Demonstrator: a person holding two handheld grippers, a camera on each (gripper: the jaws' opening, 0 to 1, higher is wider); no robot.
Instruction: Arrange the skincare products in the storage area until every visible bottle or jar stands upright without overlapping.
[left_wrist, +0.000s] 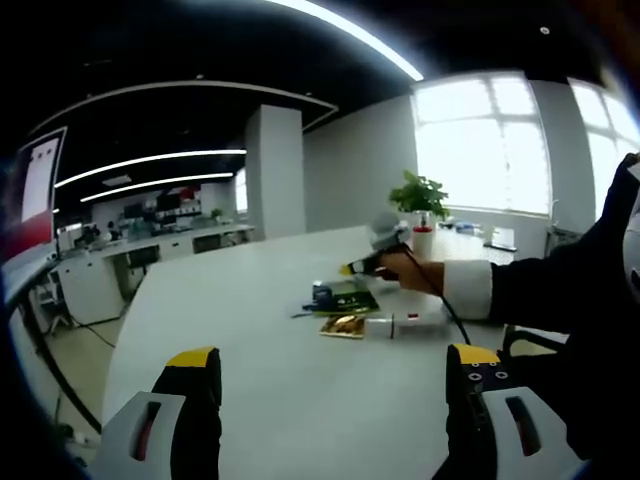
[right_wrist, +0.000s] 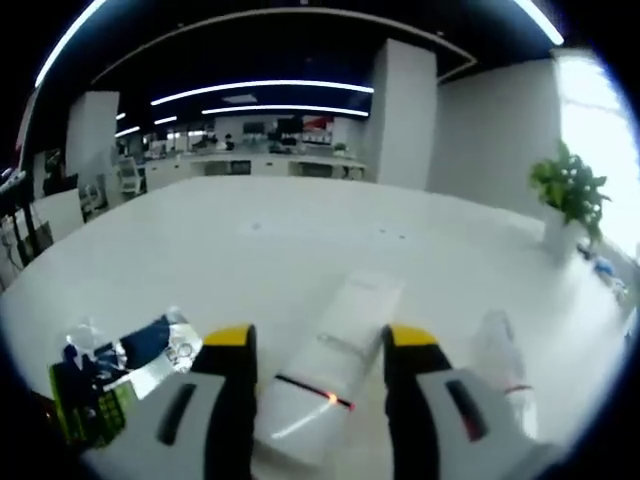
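In the right gripper view a long white box (right_wrist: 335, 350) runs forward between my right gripper's (right_wrist: 320, 345) jaws, which close on both its sides. A clear bottle (right_wrist: 503, 362) lies to the right of them. To the left lie a foil packet (right_wrist: 150, 345) and a green packet (right_wrist: 85, 400). In the left gripper view my left gripper (left_wrist: 332, 365) stands open over bare table. Further on, a hand holds the right gripper (left_wrist: 352, 268) above a green packet (left_wrist: 348, 300), a gold packet (left_wrist: 343, 325), a small dark jar (left_wrist: 322, 294) and a white tube (left_wrist: 402, 322) lying flat.
The wide white table (left_wrist: 250, 300) stretches left and forward. A potted plant (left_wrist: 420, 200) stands at its far edge by the window. A person's dark sleeve (left_wrist: 560, 290) crosses the right side. Desks and chairs stand beyond the table on the left.
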